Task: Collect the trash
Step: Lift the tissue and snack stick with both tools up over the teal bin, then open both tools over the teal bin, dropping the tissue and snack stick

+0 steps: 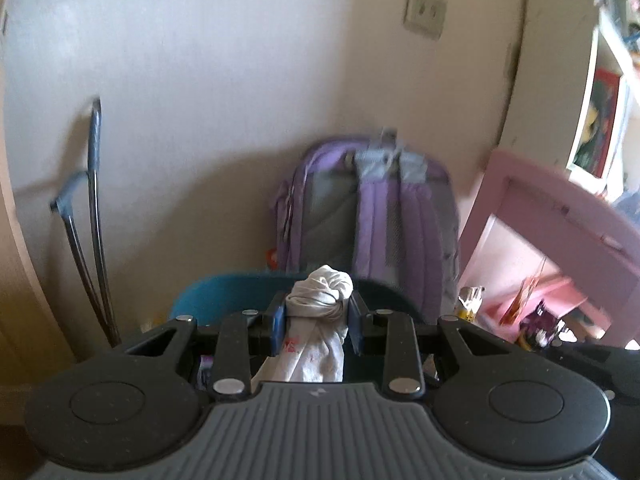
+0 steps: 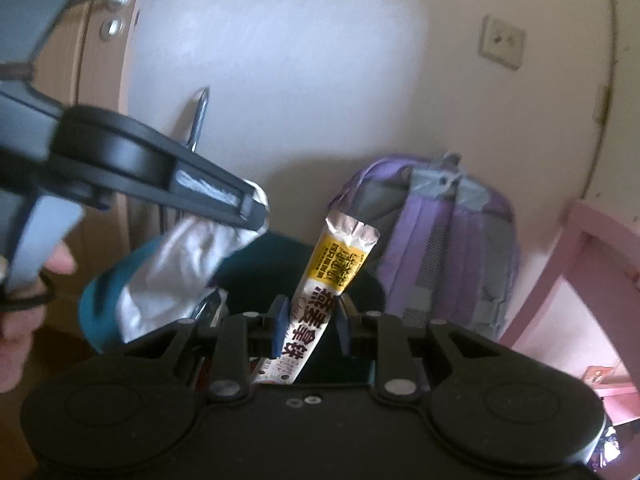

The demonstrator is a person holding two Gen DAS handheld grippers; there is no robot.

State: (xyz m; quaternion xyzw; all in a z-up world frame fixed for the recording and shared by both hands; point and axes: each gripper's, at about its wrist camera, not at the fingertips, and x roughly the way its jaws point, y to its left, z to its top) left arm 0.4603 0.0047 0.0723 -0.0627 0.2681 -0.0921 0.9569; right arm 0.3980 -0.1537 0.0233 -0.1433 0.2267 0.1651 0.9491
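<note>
We carry both finds to the teal bin (image 2: 100,320): left claw (image 1: 316,320) pinching crumpled tissue (image 1: 320,292), right claw (image 2: 310,322) pinching a snack wrapper (image 2: 332,268); neither dropped yet.

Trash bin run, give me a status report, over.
Left gripper shut on crumpled white wrapper. Right gripper shut on snack wrapper. Both above teal bin. Purple backpack behind bin, nothing blocking.

A child's bedroom at home: a purple school backpack (image 1: 368,216) leans against the wall beside pink furniture (image 1: 560,200).
</note>
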